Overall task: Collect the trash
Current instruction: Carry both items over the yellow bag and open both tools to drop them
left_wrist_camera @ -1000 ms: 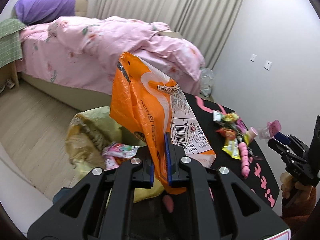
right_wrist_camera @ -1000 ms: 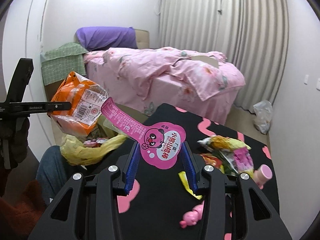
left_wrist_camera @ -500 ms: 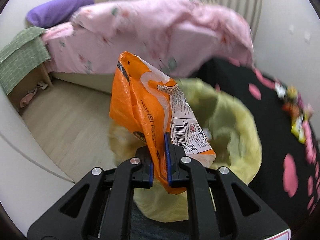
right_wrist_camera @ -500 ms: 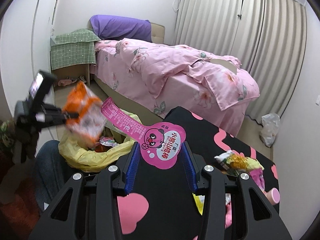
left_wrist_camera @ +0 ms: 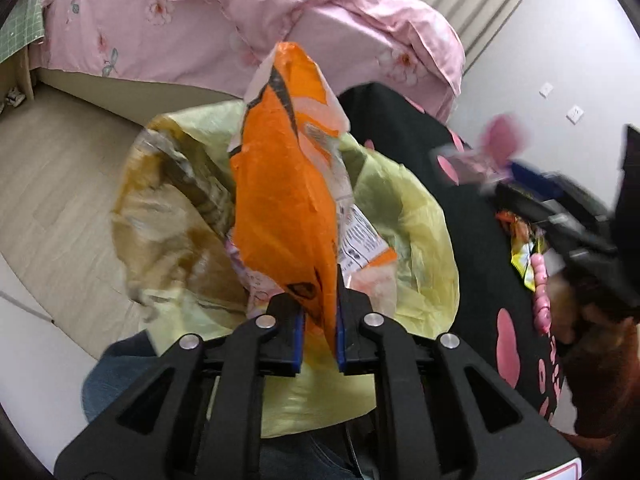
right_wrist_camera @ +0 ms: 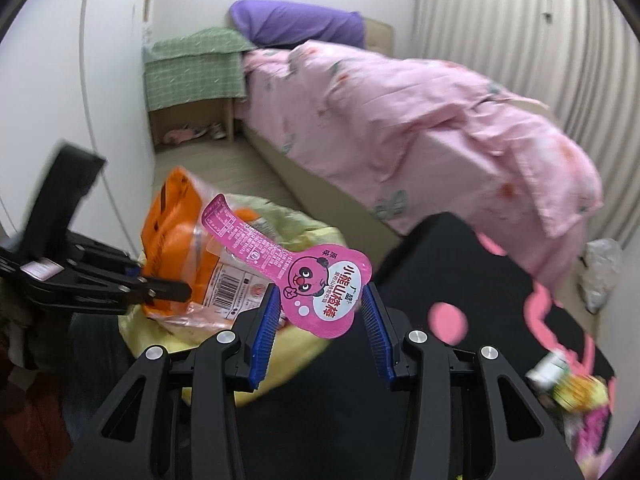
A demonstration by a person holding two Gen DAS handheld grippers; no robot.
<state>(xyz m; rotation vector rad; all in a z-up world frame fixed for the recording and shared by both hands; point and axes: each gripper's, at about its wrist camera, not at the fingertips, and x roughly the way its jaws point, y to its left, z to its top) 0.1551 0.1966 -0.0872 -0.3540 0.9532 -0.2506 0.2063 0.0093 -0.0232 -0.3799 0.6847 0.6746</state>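
At the bottom of the left wrist view we see our left gripper [left_wrist_camera: 318, 334] with its blue pads drawing apart; the orange snack bag [left_wrist_camera: 286, 204] stands between them, its lower tip against the right pad and a gap showing on the left, so the pads no longer clamp it. The bag rises through the middle of the frame over the open mouth of the yellow trash bag [left_wrist_camera: 404, 216], which spreads across the centre and holds other wrappers. Below it, at lower left, a bit of blue denim shows. At the bottom of the right wrist view our right gripper [right_wrist_camera: 318, 322] has its pads partly apart and pressed on the edges of the pink bear-faced wrapper [right_wrist_camera: 316, 286], whose long tail points toward the upper left of that frame. Beyond it, on the left, the left gripper and orange bag appear again above the yellow trash bag. Further right in both views lies the black table [right_wrist_camera: 460, 264] with pink shapes, and more wrappers [left_wrist_camera: 524, 248] lie at the right edge of the left view. Farthest off, the bed [right_wrist_camera: 420, 120] with its pink quilt fills the upper part of each frame, before pale curtains.
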